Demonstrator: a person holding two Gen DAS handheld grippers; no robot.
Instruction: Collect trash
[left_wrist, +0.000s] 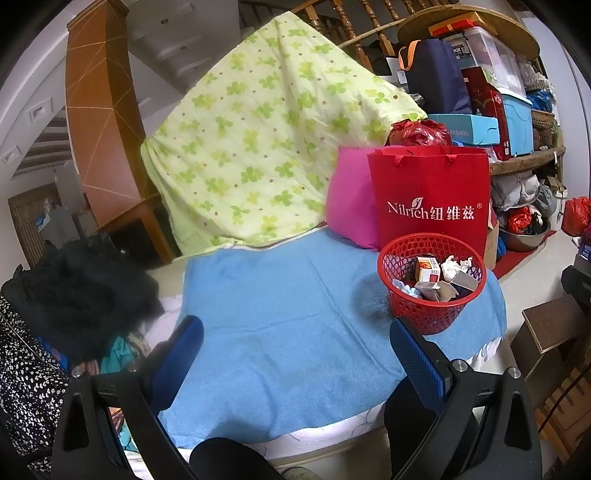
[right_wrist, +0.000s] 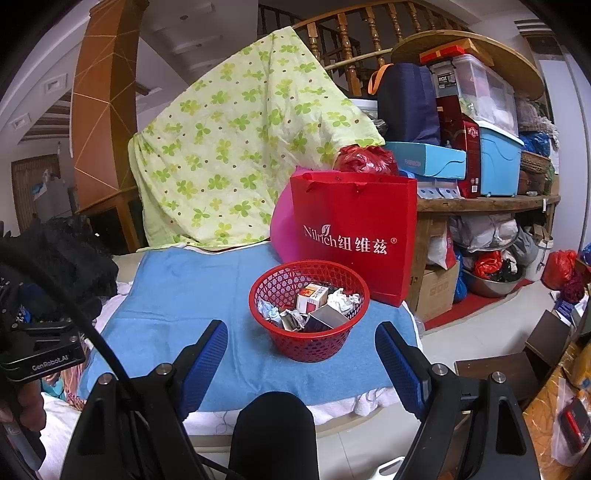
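Just ahead of the right tongs (right_wrist: 301, 354) (gaping, empty) sits the red basket (right_wrist: 308, 332).

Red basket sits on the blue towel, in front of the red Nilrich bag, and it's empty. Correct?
Not empty. The red basket holds small cartons and crumpled paper, as the right wrist view shows. The rest stands: it sits on the blue towel, in front of the red Nilrich bag.

1. A red plastic lattice basket (right_wrist: 309, 314) stands upright on a blue cloth (right_wrist: 184, 295).
2. Inside lie crumpled paper (right_wrist: 343, 300) and small cardboard boxes (right_wrist: 312, 297), reaching near the rim.
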